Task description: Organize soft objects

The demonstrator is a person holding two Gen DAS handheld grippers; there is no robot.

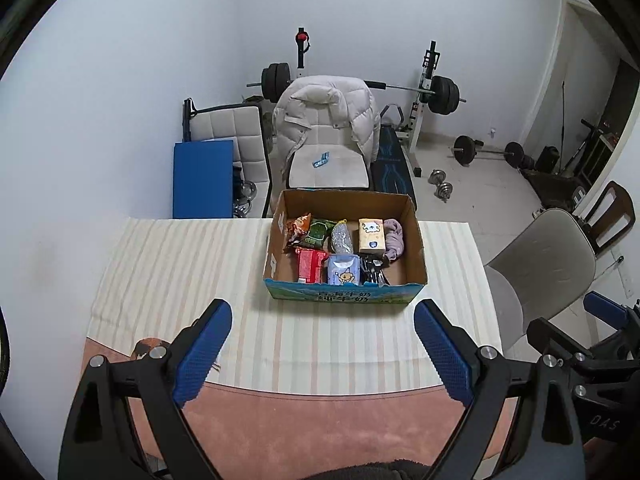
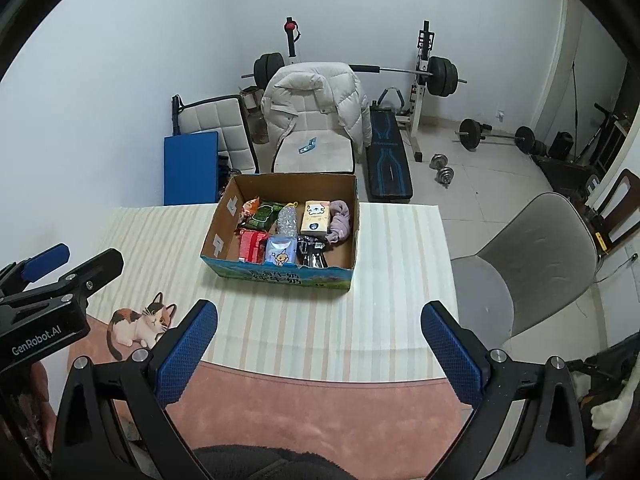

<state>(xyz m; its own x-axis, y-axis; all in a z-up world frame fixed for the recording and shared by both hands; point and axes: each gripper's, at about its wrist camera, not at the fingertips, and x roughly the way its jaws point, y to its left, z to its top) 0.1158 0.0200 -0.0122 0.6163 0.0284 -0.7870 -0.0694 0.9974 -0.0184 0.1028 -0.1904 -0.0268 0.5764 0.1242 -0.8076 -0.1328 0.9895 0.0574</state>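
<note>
The left gripper [image 1: 323,344] hangs above the near part of the table with its blue-padded fingers [image 1: 204,350] spread wide; nothing lies between them and they touch nothing. The right gripper [image 2: 319,344] is just beside it, jaws equally wide apart and empty, pads [image 2: 452,356] clear of the striped cloth [image 2: 400,300] below. Both point down toward a cardboard box [image 1: 276,256] standing at the far edge of the table, well apart from both grippers. Inside the box are snack packets [image 1: 318,233], a red pack [image 1: 310,266], a blue tissue pack [image 1: 342,270], a yellow tissue pack [image 1: 371,235], a mauve cloth [image 1: 394,240] against the right wall, and dark metal utensils [image 1: 374,272]. A cat picture [image 2: 140,322] marks the pink mat near the left gripper
</note>
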